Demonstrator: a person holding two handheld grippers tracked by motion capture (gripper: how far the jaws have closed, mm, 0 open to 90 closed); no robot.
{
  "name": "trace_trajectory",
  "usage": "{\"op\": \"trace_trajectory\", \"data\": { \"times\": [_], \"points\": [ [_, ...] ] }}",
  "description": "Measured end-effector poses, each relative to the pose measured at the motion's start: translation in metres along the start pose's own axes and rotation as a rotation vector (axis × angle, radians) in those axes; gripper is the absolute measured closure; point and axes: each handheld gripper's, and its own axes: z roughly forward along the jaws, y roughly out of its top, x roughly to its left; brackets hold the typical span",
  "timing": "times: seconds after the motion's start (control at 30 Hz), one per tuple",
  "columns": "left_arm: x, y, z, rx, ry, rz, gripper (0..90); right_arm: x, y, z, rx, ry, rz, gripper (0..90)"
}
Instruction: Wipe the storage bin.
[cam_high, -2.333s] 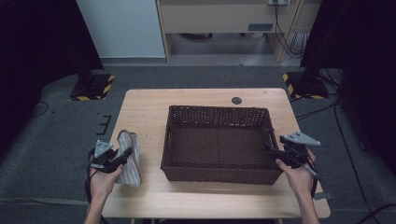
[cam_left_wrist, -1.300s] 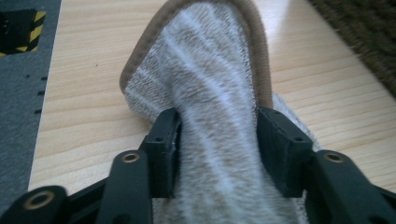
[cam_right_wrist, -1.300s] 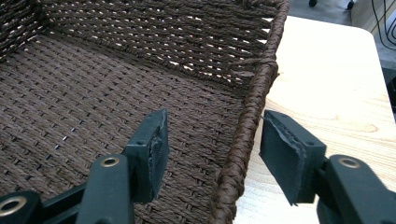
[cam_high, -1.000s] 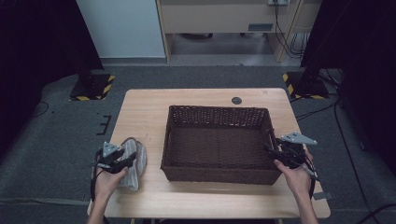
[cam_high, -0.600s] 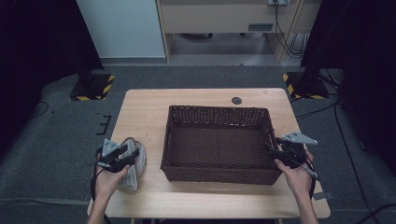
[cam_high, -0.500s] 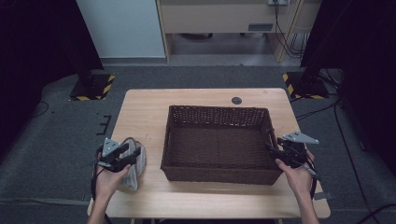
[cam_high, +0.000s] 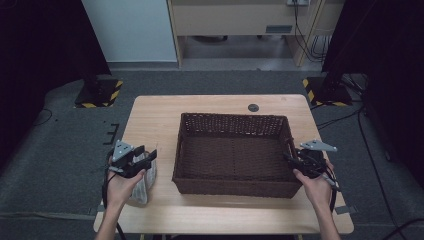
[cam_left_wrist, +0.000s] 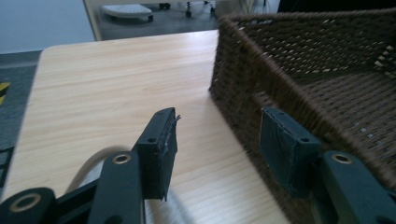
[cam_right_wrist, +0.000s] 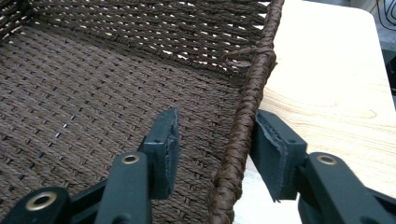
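Overhead, the wicker basket (cam_high: 234, 152) sits mid-worktop (cam_high: 155, 112); the left tongs (cam_high: 142, 159) hover over a grey cloth (cam_high: 143, 181) just left of it, the right tongs (cam_high: 291, 161) at its right rim. Left gripper view: tongs (cam_left_wrist: 217, 144) spread, just closing a little, nothing between; basket wall (cam_left_wrist: 243, 88) just beside. Right gripper view: tongs (cam_right_wrist: 215, 149) straddle the rim (cam_right_wrist: 245, 126), jaws just narrowing, inner pad still off it.

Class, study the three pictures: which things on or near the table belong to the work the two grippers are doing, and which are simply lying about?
In the job:
- left gripper, over the grey cloth
- right gripper, jaws astride the rim of the wicker basket

Lying about:
- small dark disc on the table
- striped stand bases on the floor
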Motion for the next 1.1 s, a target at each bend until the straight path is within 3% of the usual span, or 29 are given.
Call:
{"op": "trace_trajectory", "data": {
  "times": [0.23, 0.43, 0.73, 0.87, 1.03, 1.1],
  "points": [
    [-0.026, 0.015, 0.016, -0.016, -0.058, 0.032, 46.0, 0.0, 0.001, 0.002, 0.006, -0.022, -0.004, 58.1],
    [-0.045, 0.019, 0.031, 0.003, -0.097, 0.061, 46.8, 0.0, 0.002, 0.004, 0.004, -0.04, -0.009, 61.9],
    [-0.056, 0.014, 0.049, 0.05, -0.117, 0.079, 49.4, -0.004, 0.006, 0.01, 0.003, -0.08, -0.042, 70.9],
    [-0.062, 0.009, 0.055, 0.071, -0.113, 0.109, 50.5, -0.008, 0.01, 0.015, 0.008, -0.089, -0.052, 75.4],
    [-0.063, 0.008, 0.054, 0.065, -0.104, 0.117, 51.6, -0.011, 0.01, 0.017, -0.002, -0.083, -0.042, 76.2],
    [-0.062, 0.008, 0.054, 0.067, -0.104, 0.121, 51.8, -0.01, 0.01, 0.016, -0.007, -0.088, -0.043, 72.3]
  ]
}}
